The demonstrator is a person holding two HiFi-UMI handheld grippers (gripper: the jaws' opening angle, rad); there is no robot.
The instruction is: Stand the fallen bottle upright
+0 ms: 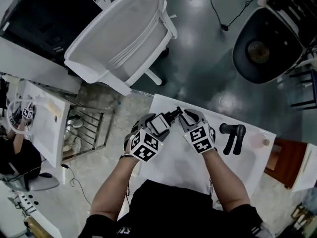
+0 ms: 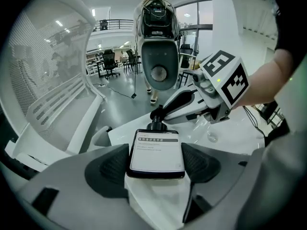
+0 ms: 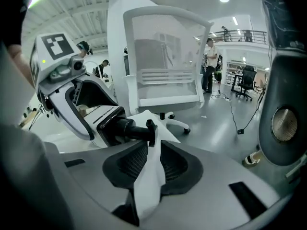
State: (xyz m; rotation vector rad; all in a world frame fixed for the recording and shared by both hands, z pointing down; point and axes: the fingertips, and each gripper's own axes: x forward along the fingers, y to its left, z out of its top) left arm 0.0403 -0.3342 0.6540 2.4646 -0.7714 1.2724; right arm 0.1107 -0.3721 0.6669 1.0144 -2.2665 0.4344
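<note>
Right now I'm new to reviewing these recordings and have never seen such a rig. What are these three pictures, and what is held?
No robot here: a person holds a two-jaw tool in each hand over a white table. The head view looks down from the person's head; the other two views look along each tool's jaws. A black pump bottle lies on its side on the table, a black angled object farther right. The left tool has its jaws wide open around the bottle's body; the right tool has its jaws slightly apart at the pump head. Nothing seems gripped yet.
</note>
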